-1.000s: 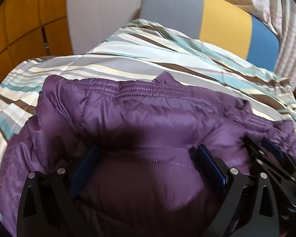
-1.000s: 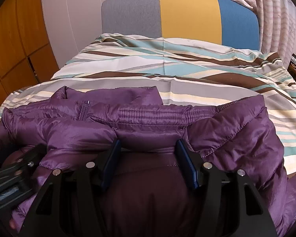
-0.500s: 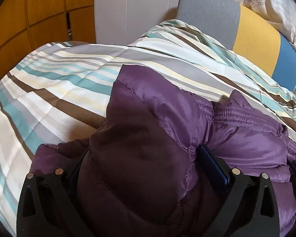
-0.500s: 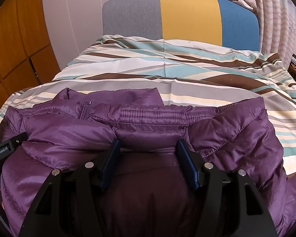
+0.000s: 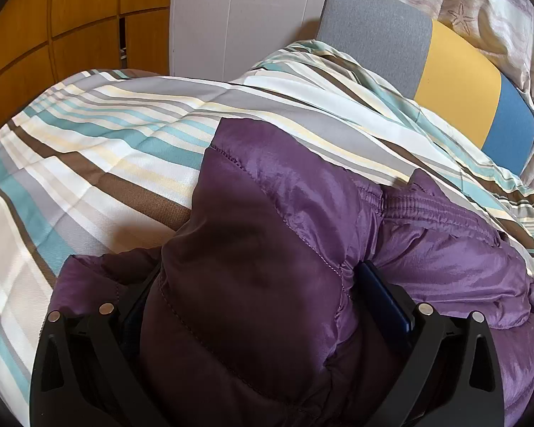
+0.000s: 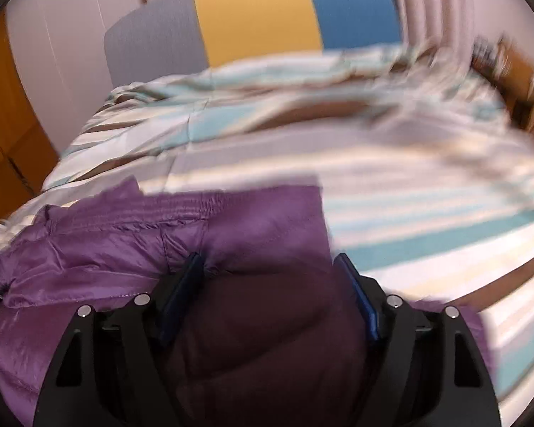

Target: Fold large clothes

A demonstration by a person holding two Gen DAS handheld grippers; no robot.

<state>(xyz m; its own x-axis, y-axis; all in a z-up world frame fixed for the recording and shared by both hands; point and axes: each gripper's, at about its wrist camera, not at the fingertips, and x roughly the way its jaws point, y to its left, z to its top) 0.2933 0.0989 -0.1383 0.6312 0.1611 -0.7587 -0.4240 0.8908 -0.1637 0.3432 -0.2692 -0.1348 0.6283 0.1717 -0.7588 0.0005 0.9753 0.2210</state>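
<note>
The purple puffer jacket [image 5: 274,256] lies on the striped duvet [image 5: 99,163] and fills the lower centre and lower right of the left wrist view. One quilted panel [image 5: 252,284] of it bulges up between the fingers of the left gripper [image 5: 256,295]. The right blue pad [image 5: 384,295] of that gripper sits against the panel's stitched edge; the left pad is hidden under the fabric. The left gripper is closed on the jacket — the padding fills the gap from finger to finger.

In the right wrist view the picture is blurred by motion. The jacket [image 6: 131,249] occupies the lower left and lower centre, with its elastic-gathered edge [image 6: 153,213] running across the middle left. A dark fold of the jacket lies between the fingers of the right gripper [image 6: 270,284]. Its jaws have just been opening, with the jacket between them; both blue pads [image 6: 185,284] stand at the flanks of the fold, and whether they press on it cannot be told from the blurred picture.

Background, both views:
- Headboard [image 5: 455,71] in grey, yellow and blue panels — upper right in the left wrist view, upper centre in the right.
- Orange-brown wooden cabinet doors [image 5: 71,17] at upper left.
- Patterned curtain [image 5: 480,10] at the upper right edge.
</note>
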